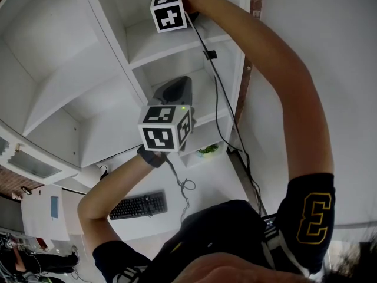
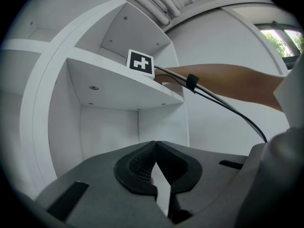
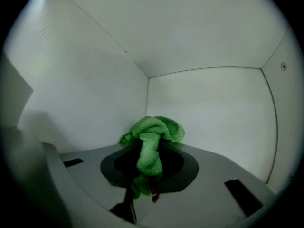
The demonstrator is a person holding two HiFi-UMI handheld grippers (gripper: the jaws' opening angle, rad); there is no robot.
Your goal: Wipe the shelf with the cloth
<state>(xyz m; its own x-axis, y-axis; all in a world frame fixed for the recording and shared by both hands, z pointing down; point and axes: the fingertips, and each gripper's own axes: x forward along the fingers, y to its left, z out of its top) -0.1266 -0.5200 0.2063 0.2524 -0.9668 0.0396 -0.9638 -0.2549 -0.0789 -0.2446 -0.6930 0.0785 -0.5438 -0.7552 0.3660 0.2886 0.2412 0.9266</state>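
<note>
A bunched green cloth (image 3: 154, 132) sits pinched between the jaws of my right gripper (image 3: 150, 167), which is shut on it. That gripper is pushed into an upper compartment of the white shelf unit (image 1: 171, 43), facing its back corner; in the head view only its marker cube (image 1: 169, 10) and the forearm show. My left gripper (image 1: 174, 90) hangs one level lower in front of the unit. In its own view the left gripper (image 2: 155, 146) is shut, tips touching, with nothing held. The right gripper's cube (image 2: 140, 62) rests at the shelf board's (image 2: 114, 80) edge.
A black cable (image 1: 217, 99) runs down from the right gripper along the unit's right side. Far below are a black keyboard (image 1: 138, 205) and a small green object (image 1: 207, 151). White walls close in the compartment (image 3: 204, 108) on the left, back and right.
</note>
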